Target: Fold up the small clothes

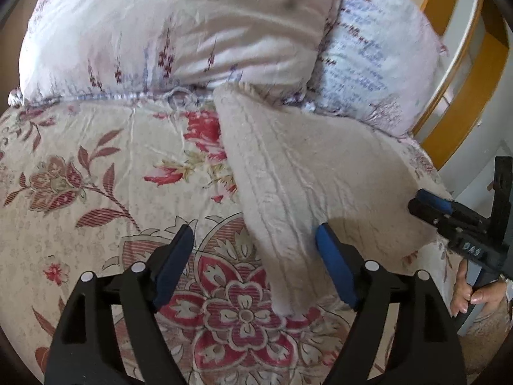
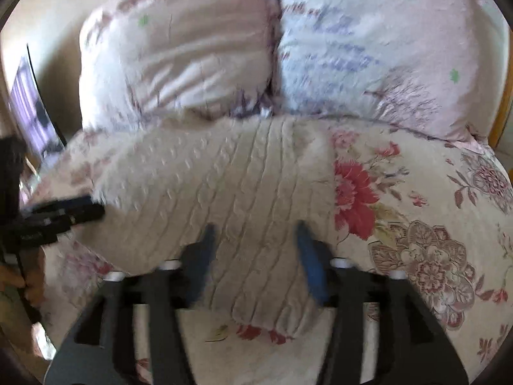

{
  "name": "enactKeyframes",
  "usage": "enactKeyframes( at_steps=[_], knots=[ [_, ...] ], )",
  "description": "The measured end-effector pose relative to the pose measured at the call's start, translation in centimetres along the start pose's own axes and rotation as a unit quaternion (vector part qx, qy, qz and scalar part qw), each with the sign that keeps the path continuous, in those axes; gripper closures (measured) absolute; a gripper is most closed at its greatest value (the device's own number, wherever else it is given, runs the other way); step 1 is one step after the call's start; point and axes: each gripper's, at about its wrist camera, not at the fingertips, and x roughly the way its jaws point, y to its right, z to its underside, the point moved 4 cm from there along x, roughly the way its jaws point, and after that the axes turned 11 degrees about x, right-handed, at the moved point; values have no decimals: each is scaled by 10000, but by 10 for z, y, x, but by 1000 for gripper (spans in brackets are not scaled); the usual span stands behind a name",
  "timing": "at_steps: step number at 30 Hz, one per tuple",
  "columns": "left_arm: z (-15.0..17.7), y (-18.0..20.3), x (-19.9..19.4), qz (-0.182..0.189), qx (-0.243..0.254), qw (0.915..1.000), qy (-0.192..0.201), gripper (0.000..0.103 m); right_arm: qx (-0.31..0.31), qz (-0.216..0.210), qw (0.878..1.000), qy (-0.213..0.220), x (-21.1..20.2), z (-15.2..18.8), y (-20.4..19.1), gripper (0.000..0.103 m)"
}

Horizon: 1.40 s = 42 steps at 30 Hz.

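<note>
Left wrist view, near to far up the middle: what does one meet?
Left gripper → floral bedspread → beige knit garment → pale pink pillow.

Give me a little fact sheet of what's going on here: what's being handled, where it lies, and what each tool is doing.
item: cream knitted garment, lying flat
surface: floral bedspread
behind it: two pale pillows, one pinkish, one with blue print
left gripper: jaws open, above the garment's near end, not gripping
right gripper: jaws open over the garment, blurred in its own view
beside the bed: wooden chair
fold state: sides look folded in; hard to be sure
</note>
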Motion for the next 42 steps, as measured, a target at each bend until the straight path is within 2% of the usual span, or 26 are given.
enactKeyframes(
  at_steps=[2,3,5,7,8,9,12,21,26,30,42],
  knots=[
    [3,1,-9,-26,16,9999,165,14,111,23,9994,336,-19,0,5,24],
    [7,1,-15,-26,-29,9996,275,12,168,22,9990,423,-24,-1,8,22],
    [12,2,-19,-16,-110,9994,324,7,298,56,9982,522,-34,2,14,11],
    [18,2,-24,-55,-201,9992,341,3,301,173,9973,644,-42,6,15,10],
    [20,3,-25,-98,-219,9992,321,3,251,257,9969,693,-44,9,15,3],
    [21,4,-25,-147,-218,9992,289,2,182,430,9960,760,-47,13,15,2],
    [26,9,-24,-335,-176,9992,131,2,91,764,9932,871,-51,22,12,1],
    [39,26,-14,-743,107,9967,-314,2,223,680,9974,127,-28,53,4,1],
    [42,32,-6,-784,160,9956,-493,2,214,810,9963,-202,-14,65,-3,1],
    [44,37,0,-1020,340,9921,-641,2,225,923,9950,-306,-8,69,-4,1],
    [46,44,7,-1307,578,9866,-791,2,274,1146,9912,-596,4,72,2,1]
  ],
)
